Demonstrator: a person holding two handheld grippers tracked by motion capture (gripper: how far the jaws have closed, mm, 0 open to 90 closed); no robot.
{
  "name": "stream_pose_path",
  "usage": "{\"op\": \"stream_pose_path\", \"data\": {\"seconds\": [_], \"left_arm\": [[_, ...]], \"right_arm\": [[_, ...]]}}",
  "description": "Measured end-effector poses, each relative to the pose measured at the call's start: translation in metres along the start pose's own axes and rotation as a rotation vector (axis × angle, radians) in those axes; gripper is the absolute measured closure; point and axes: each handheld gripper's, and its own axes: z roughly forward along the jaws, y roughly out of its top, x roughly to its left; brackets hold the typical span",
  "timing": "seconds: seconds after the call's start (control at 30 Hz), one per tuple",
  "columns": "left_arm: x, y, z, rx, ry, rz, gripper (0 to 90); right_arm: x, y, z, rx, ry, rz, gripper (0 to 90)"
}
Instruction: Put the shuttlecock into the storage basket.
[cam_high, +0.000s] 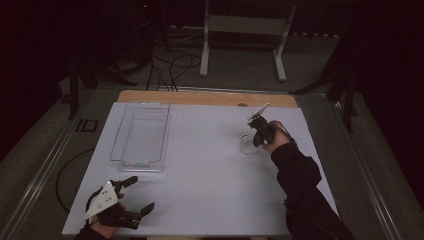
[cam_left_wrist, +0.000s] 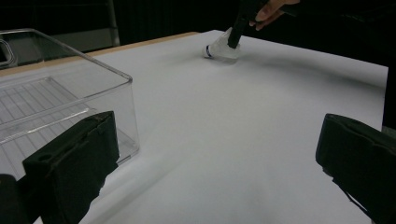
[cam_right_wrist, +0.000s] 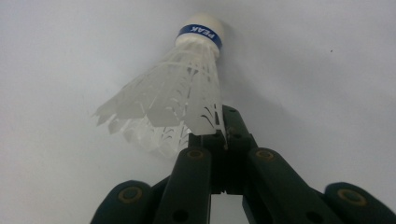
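Observation:
A white feather shuttlecock (cam_right_wrist: 187, 88) with a blue band below its cork head lies on the white sheet (cam_high: 210, 170) at the right middle of the table. My right gripper (cam_right_wrist: 222, 137) is shut on the edge of its feather skirt, and the cork points away from the jaws. In the high view the same shuttlecock (cam_high: 246, 145) sits just left of the right gripper (cam_high: 254, 141). My left gripper (cam_high: 141, 193) rests open at the near left corner with nothing between its fingers. Its own view shows the left gripper (cam_left_wrist: 215, 177) spread wide, with the shuttlecock (cam_left_wrist: 218, 49) far ahead.
A clear plastic bin (cam_high: 142, 134) with nothing in it stands at the back left of the sheet, close to the left jaw in the left gripper view (cam_left_wrist: 70, 79). A wooden table edge (cam_high: 200, 97) runs along the far side. White stand legs (cam_high: 205, 45) rise beyond the table.

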Motion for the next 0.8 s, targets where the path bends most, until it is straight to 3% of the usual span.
{"op": "stream_pose_path", "data": {"seconds": [0.37, 0.5, 0.63, 0.8], "left_arm": [[0.0, 0.0, 0.001, 0.005, -0.006, 0.001, 0.1], [0.0, 0.0, 0.001, 0.006, -0.004, 0.002, 0.1], [0.0, 0.0, 0.001, 0.006, -0.004, 0.002, 0.1], [-0.001, 0.0, 0.001, 0.009, -0.005, 0.002, 0.1]], "right_arm": [[0.003, -0.012, -0.007, -0.012, 0.057, -0.183, 90.0], [0.003, -0.017, -0.01, -0.036, 0.109, -0.269, 90.0], [0.003, -0.02, -0.011, -0.029, 0.145, -0.326, 90.0], [0.004, -0.021, -0.012, -0.023, 0.155, -0.383, 90.0]]}}
